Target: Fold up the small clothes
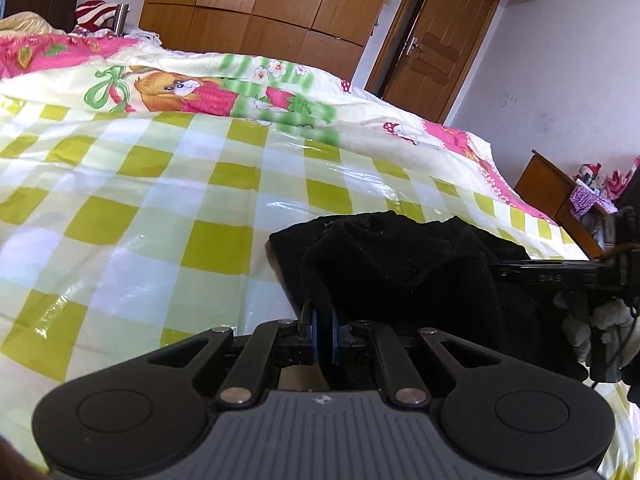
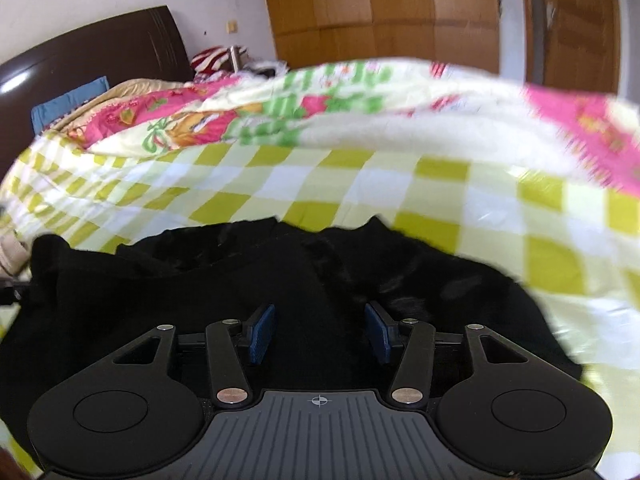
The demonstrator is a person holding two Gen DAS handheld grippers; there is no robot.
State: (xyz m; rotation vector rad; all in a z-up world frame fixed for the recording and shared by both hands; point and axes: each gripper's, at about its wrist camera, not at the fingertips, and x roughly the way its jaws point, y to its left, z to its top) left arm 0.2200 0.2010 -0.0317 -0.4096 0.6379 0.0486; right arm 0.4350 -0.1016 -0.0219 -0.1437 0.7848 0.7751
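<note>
Only legible writing: "DAS" point(image 1: 551, 279) on the black bar of the right gripper, seen at the right edge of the left wrist view. Left gripper point(image 1: 325, 338): blue pads together, pinching a fold of the black garment point(image 1: 400, 256). Right gripper point(image 2: 320, 330): blue pads apart, nothing clamped, black cloth lying under and between them; can't tell if the pads touch it. A gloved hand point(image 1: 580, 320) holds the right gripper. Garment is plain black, soft, rumpled in folds, bunched at the near edge of the bed on the green-and-white checked plastic sheet point(image 1: 168, 184). Cartoon quilt point(image 1: 180, 88) beyond, toward the far edge.
</note>
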